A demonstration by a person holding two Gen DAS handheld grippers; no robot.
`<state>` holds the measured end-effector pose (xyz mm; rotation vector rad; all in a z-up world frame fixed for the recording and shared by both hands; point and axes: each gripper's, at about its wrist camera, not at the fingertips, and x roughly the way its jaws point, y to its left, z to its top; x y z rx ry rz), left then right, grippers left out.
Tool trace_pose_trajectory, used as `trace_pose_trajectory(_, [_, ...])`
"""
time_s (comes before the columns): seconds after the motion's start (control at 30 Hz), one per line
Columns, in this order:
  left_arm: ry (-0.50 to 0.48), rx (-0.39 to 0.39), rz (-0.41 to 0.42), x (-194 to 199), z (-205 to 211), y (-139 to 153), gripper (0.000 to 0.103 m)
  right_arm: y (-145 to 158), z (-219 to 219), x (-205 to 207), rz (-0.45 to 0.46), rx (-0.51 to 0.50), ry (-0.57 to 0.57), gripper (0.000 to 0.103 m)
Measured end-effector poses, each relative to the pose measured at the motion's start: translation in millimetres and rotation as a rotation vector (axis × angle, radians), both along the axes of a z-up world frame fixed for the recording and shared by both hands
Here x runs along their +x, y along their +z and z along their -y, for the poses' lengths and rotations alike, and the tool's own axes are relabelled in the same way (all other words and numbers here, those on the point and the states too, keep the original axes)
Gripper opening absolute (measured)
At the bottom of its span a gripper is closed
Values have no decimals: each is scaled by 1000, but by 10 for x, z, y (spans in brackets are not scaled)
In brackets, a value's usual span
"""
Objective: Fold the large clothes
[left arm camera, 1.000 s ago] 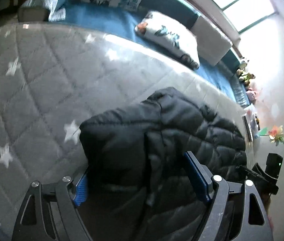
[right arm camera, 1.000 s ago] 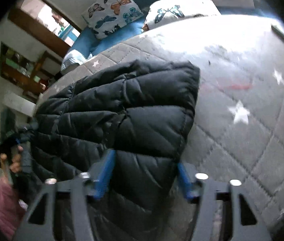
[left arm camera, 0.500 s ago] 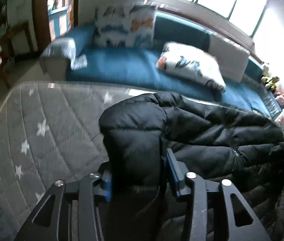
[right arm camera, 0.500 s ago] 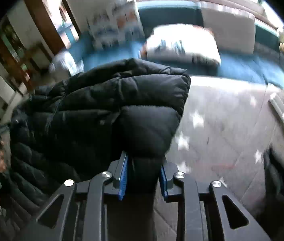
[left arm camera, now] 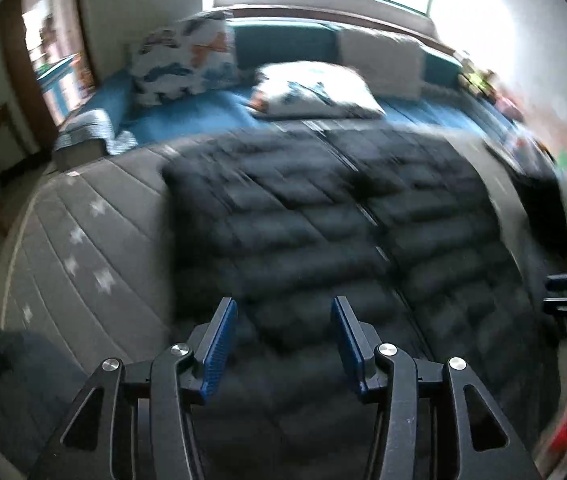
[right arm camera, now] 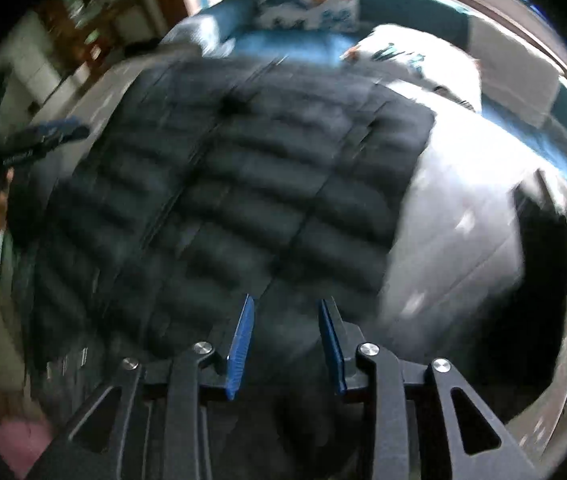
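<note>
Left wrist: left claw (left arm camera: 283, 320) stands apart over black jacket (left arm camera: 323, 220).

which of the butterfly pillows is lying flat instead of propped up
The white butterfly pillow nearer the black puffer jacket lies flat on the blue couch seat; the other pillow leans upright against the backrest.

Jacket (left arm camera: 323, 220) spread flat on mattress (left arm camera: 95, 232), filling its middle. Bare mattress left of jacket in left wrist view, right of it in right wrist view (right arm camera: 463, 208). Sofa (left arm camera: 187, 116) behind mattress, along window wall. Two pillows on sofa: one (left arm camera: 183, 60) upright against backrest, other (left arm camera: 315, 92) lying flat to its right, just behind jacket's far edge. Folded blanket (left arm camera: 91, 132) at sofa's left end. Left hand-held gripper (left arm camera: 283, 336) above jacket's near part; right hand-held gripper (right arm camera: 285, 340) likewise, near jacket's right edge.
</note>
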<state>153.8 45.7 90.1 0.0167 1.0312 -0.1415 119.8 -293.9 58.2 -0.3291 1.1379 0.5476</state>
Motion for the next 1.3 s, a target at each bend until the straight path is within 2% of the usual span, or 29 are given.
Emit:
trace_pose_trajectory(0.13, [-129,-21,-43,-601,477,-241,52,-259,-88,-598,-38,-13,91,37])
trace_pose_trajectory(0.27, [-243,-33,-53,-1159,896,-461,52,-402,-163,-1080,-32,30,175,37])
trace_pose_trajectory(0.33, [-301,-23,-28,-1427,1092,-603,52,-525,-218,-1309,-40,6,227,37])
trace_pose_trajectory(0.37, [-325,-6,-14,-1530,1166,-657,52,-596,-237,-1376,-37,-27,243,39])
trace_pose_trajectory(0.43, [-369,119,60,-1765,1343,-729,52,-664,-241,-1467,-10,-83,264,39])
trace_pose_trajectory(0.47, [-383,162,94,-1847,1387,-713,52,-626,-218,-1473,-11,-72,266,39])
trace_pose_trajectory(0.5, [-386,170,91,-1866,1390,-685,52,-548,-158,-1460,-22,-46,254,39])
trace_pose_trajectory(0.57, [-385,116,64,-1859,1319,-585,52,-339,37,-1393,-31,31,203,39])
trace_pose_trajectory(0.63, [-373,65,60,-1835,1224,-458,52,-108,332,-1311,-1,100,131,39])
trace_pose_trajectory(0.7, [-343,52,85,-1783,1116,-290,52,98,688,-1180,53,133,26,40])
trace_pose_trajectory(0.83, [-309,0,105,-1704,1025,-93,55,356,1360,-880,206,79,-218,57])
trace_pose_trajectory(0.9, [-292,-36,91,-1602,1024,-51,55,424,1618,-699,288,12,-294,58])
trace_pose_trajectory(1.0, [-278,-67,68,-1539,1081,-75,55,444,1742,-347,346,-42,-312,58])
trace_pose_trajectory(1.1, [-273,-79,56,-1514,1152,-147,55,355,1770,72,335,-24,-326,58])
trace_pose_trajectory(1.17, [-269,-80,47,-1523,1193,-204,55,314,1801,185,330,-31,-309,58])
trace_pose_trajectory(1.3, [-254,-78,30,-1538,1192,-306,55,125,1670,560,341,-159,-276,58])
